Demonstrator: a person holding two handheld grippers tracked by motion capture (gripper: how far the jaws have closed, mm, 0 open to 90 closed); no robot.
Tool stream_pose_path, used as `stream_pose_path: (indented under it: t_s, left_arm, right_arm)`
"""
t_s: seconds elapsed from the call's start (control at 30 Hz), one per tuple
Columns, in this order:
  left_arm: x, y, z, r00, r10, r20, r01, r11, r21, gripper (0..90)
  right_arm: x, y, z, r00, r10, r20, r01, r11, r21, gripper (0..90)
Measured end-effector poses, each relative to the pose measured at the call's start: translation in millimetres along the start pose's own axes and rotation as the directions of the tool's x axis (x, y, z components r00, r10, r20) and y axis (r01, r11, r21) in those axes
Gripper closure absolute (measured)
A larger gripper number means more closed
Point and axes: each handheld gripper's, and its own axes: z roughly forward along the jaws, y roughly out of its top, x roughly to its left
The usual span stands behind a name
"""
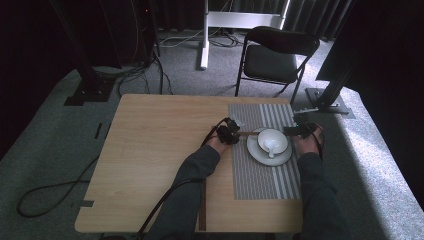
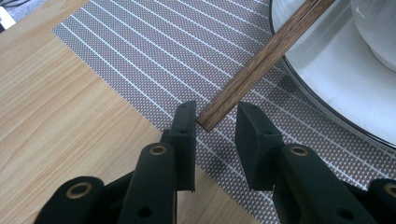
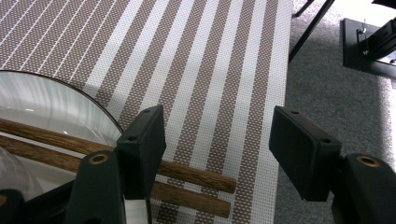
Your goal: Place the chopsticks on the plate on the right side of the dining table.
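Chopsticks (image 2: 261, 63) lie across plate (image 2: 327, 88). Both grippers (image 2: 215, 122) (image 3: 217, 135) parted, gripping nothing; withdraw straight back, toward 6 o'clock.

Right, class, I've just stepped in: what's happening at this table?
A person with a gripper in each hand is laying a place setting on a striped placemat. A pair of wooden chopsticks lies across the white plate, which holds a bowl and a spoon. The left gripper stands open around one end of the chopsticks, its pads clear. The right gripper is open above the other end.
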Motion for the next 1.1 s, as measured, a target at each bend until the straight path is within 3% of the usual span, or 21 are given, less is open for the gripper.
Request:
stream_pose_path:
  t_s: [0.4,0.5,1.1]
  left_arm:
    - [1.7,0.2,-0.1,1.0,-0.002,-0.007,0.002,1.0,0.003,68.7]
    - [1.5,-1.8,-0.3,1.0,0.005,0.008,-0.005,1.0,-0.003,68.0]
    - [3.6,-13.7,-3.7,0.9992,0.036,-0.015,-0.036,0.9994,0.001,69.8]
  right_arm:
    - [-2.4,-2.7,-1.1,1.0,0.007,0.003,-0.007,1.0,0.003,35.3]
    - [-3.2,-3.9,-1.3,0.9999,0.013,0.002,-0.013,1.0,0.002,35.3]
    - [-4.6,-4.4,-3.6,0.9999,0.01,0.011,-0.01,1.0,-0.004,35.3]
